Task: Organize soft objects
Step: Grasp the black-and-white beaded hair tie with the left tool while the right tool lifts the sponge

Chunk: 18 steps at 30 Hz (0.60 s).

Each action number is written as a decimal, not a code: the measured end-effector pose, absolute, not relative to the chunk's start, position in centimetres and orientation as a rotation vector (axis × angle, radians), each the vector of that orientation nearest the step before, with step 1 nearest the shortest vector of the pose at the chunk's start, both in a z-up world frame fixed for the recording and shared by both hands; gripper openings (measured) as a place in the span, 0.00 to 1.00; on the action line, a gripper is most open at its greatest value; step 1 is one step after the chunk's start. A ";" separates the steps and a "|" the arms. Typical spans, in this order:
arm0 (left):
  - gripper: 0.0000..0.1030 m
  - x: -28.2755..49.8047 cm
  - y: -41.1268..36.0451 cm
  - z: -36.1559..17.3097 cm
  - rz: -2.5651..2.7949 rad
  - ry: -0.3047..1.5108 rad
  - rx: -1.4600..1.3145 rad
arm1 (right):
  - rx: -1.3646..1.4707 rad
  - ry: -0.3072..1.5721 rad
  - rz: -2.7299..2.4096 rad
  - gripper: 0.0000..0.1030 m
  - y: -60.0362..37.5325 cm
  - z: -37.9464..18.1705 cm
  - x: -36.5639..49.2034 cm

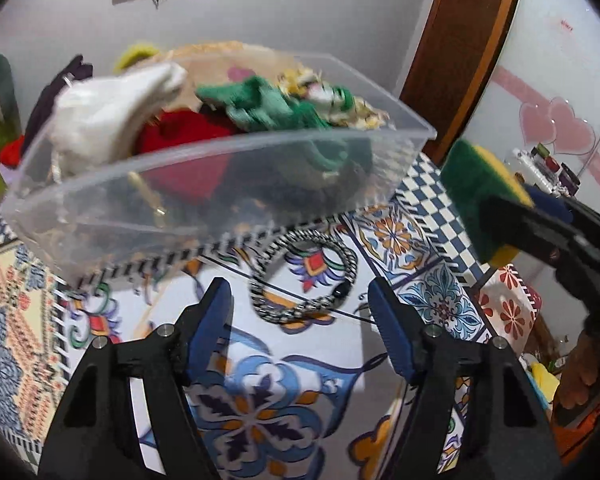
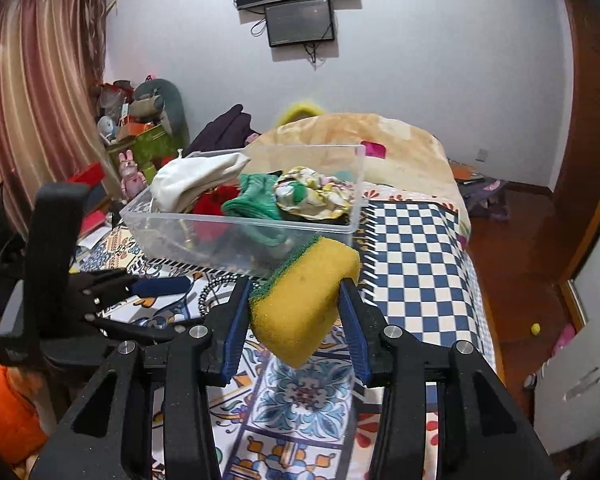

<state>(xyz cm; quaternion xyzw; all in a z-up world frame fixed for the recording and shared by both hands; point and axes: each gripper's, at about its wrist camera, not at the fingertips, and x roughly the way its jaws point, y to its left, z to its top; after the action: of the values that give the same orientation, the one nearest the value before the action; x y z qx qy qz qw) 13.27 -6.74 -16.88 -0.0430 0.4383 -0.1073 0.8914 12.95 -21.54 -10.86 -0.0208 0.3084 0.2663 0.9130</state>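
Right gripper: jaws are pinching the sponge from both sides, holding it above the patterned cloth, just in front of the bin's near wall.
Sponge: yellow body is facing the right wrist camera, green scouring face is turning toward the bin; in the left wrist view it is showing at the right, off the surface, green side out.
Left gripper: jaws are standing spread with nothing between them, hovering over the cloth and pointing at the cord.
Cord: black-and-white braided loop is lying on the cloth, just in front of the bin, between the left fingertips in that view.
Bin: clear plastic, sitting on the cloth, tilted in the left wrist view.
Bin contents: a white cloth is leaning over the left rim, a red piece is lying beneath it, a green knit is lying in the middle, a floral scrunchie is sitting at the right end.
Blanket: peach-coloured, piled behind the bin.
Checked cloth: blue and white, lying to the right of the bin.
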 end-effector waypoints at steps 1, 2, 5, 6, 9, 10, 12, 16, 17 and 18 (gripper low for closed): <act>0.69 13.5 -7.1 -17.1 -0.225 0.921 -0.085 | -0.036 0.635 0.550 0.39 -21.7 -10.8 12.9; 0.69 13.8 -7.4 -17.2 -0.214 0.914 -0.065 | -0.031 0.634 0.551 0.39 -21.9 -10.7 12.9; 0.64 13.8 -8.3 -17.5 -0.205 0.904 -0.026 | -0.021 0.633 0.551 0.39 -22.1 -10.7 12.9; 0.55 13.8 -8.4 -17.5 -0.204 0.899 -0.019 | -0.019 0.634 0.551 0.39 -22.2 -10.8 12.8; 0.33 13.8 -9.0 -17.5 -0.203 0.884 0.004 | -0.019 0.636 0.550 0.39 -22.1 -10.9 12.9; 0.28 13.6 -9.0 -17.5 -0.213 0.882 -0.001 | -0.021 0.636 0.551 0.39 -22.1 -10.9 13.0; 0.22 13.1 -8.4 -17.4 -0.224 0.869 -0.002 | -0.023 0.632 0.552 0.39 -22.0 -10.7 12.9; 0.14 11.7 -7.5 -16.2 -0.216 0.829 0.009 | -0.023 0.627 0.553 0.39 -21.8 -10.5 13.0; 0.14 11.1 -7.1 -15.7 -0.213 0.815 0.005 | -0.023 0.626 0.554 0.39 -21.8 -10.5 13.1; 0.14 10.8 -6.9 -15.4 -0.212 0.806 0.001 | -0.023 0.623 0.554 0.39 -21.7 -10.4 13.2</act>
<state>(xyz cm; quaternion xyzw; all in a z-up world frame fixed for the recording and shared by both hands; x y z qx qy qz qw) 10.77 -6.87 -15.36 0.0006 0.3914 -0.1027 0.9145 13.15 -21.69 -10.36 -0.0113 0.3027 0.2689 0.9143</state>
